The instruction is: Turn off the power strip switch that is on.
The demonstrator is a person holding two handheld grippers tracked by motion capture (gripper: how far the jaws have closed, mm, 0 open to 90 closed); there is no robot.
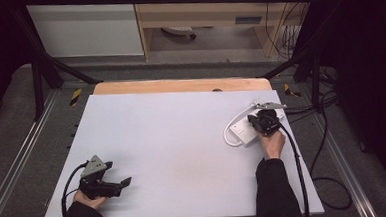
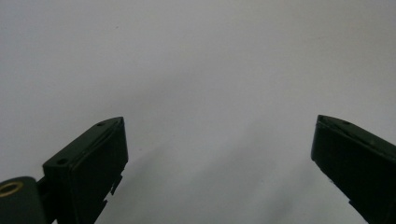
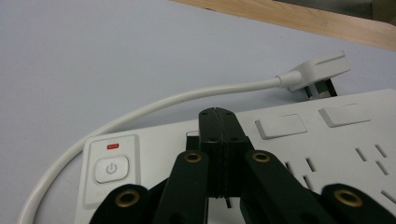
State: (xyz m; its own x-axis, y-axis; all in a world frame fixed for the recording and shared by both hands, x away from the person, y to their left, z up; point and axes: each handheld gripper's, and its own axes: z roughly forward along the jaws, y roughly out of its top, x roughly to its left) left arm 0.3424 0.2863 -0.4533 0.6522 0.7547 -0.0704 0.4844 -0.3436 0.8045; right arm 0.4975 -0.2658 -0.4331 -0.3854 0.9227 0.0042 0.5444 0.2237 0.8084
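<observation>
While right gripper (image 3: 217,114) fingers press together (tips meeting), they touch power strip (image 3: 327,154).

Power symbol on power strip (image 3: 280,154) button (image 3: 111,169).

- In the high view, the right gripper (image 1: 265,120) covered the middle of the white power strip (image 1: 243,132), so its sockets could not be made out.
- The right gripper view cut off the strip's (image 3: 299,154) right end and near edge, and the closed jaws hid one switch behind their tips.
- The plug's (image 3: 317,72) pins were partly tucked behind the strip.
- The white cable (image 3: 140,112) ran out at the bottom left edge.
- The lettering under the power button (image 3: 111,169) was probably too blurred to read.
</observation>
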